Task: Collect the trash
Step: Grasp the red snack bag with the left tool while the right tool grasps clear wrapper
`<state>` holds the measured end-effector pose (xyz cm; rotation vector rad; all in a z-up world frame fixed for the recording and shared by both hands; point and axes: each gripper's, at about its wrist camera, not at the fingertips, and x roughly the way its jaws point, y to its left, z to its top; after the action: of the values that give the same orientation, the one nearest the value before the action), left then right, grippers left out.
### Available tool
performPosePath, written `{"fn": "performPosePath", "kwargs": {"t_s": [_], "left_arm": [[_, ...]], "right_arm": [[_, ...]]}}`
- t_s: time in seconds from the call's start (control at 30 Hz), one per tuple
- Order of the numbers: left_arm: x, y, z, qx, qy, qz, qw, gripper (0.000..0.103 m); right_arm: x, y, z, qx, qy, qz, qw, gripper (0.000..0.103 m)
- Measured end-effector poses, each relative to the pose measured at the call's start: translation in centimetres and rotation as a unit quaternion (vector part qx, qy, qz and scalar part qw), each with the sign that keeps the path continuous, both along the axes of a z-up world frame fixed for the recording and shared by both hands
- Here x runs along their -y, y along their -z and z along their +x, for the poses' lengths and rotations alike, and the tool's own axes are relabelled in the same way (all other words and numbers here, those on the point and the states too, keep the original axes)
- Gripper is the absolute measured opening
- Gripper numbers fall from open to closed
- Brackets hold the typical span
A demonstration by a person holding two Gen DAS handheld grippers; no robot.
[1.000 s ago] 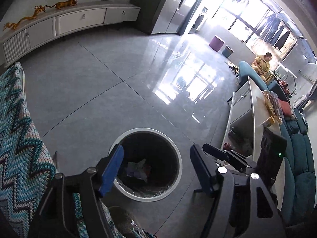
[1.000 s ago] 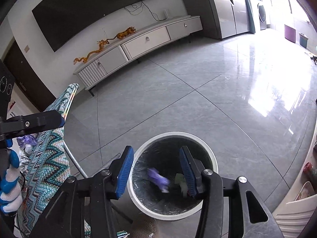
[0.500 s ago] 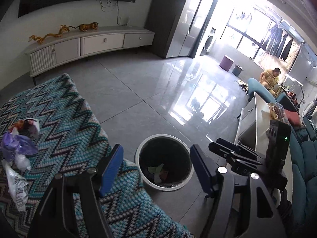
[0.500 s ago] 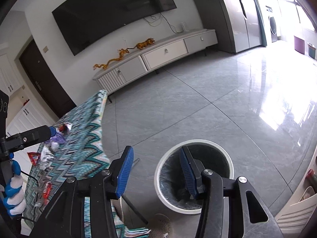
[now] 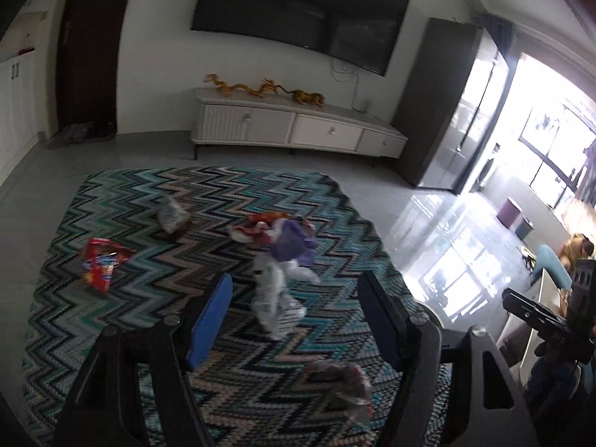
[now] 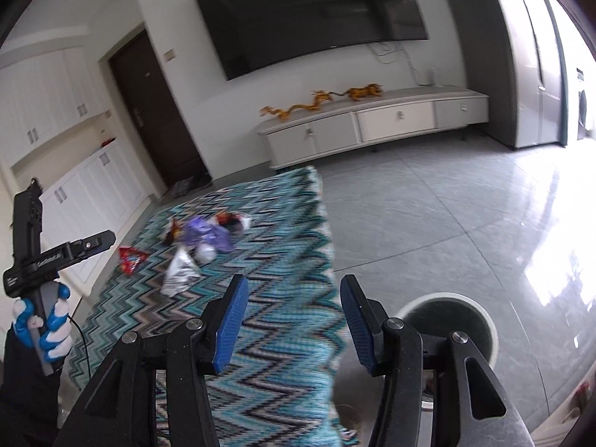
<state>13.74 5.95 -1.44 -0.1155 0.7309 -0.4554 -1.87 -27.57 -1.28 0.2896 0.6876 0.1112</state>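
Hovering over the zigzag cloth [image 5: 156,223], the left gripper [image 5: 294,320] gapes wide and empty, a clear wrapper [image 5: 273,300] lying between its fingers. At its 12 o'clock sits a purple bag [image 5: 290,246], at 10 a red packet [image 5: 102,262]. The right gripper [image 6: 294,320], jaws just widening, holds nothing; the bin [image 6: 450,316] sits at its 3 o'clock.

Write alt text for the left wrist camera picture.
The open, empty left gripper points down at a zigzag-patterned cloth strewn with trash: a clear plastic wrapper between the fingers, a purple bag beyond, a red packet left.
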Motion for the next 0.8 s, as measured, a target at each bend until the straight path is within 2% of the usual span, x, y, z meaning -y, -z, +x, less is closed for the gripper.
{"fn": "performPosePath", "kwargs": {"t_s": [0.2, 0.4, 0.5, 0.57, 0.63, 0.7, 0.8], "left_arm": [[-8.8, 0.4, 1.2, 0.012, -0.087, 0.005, 0.9961, 0.068], [-14.6, 1.0, 3.5, 0.0, -0.171, -0.014, 0.9851, 0.068], [-15.5, 1.7, 5.6, -0.008, -0.197, -0.024, 0.98, 0.069], [-15.4, 2.6, 7.3, -0.015, -0.203, -0.026, 0.9787, 0.073], [-14.8, 3.7, 8.9, -0.023, -0.203, -0.019, 0.9787, 0.074], [-13.7, 4.7, 10.4, -0.026, -0.199, 0.0, 0.9797, 0.074], [-11.8, 6.5, 12.4, -0.025, -0.195, 0.052, 0.9792, 0.074]], "right_arm": [[-6.7, 0.4, 2.5, -0.024, -0.08, -0.008, 0.997, 0.052], [-12.0, 4.3, 5.4, -0.083, -0.144, -0.006, 0.986, 0.052], [-13.8, 6.4, 6.4, -0.112, -0.162, -0.004, 0.98, 0.052], [-14.3, 7.3, 6.8, -0.122, -0.171, -0.003, 0.978, 0.052], [-14.9, 8.0, 7.3, -0.131, -0.178, -0.005, 0.975, 0.052], [-15.2, 8.5, 7.7, -0.137, -0.182, -0.006, 0.974, 0.052], [-15.5, 9.1, 8.1, -0.146, -0.186, -0.008, 0.972, 0.052]]}}
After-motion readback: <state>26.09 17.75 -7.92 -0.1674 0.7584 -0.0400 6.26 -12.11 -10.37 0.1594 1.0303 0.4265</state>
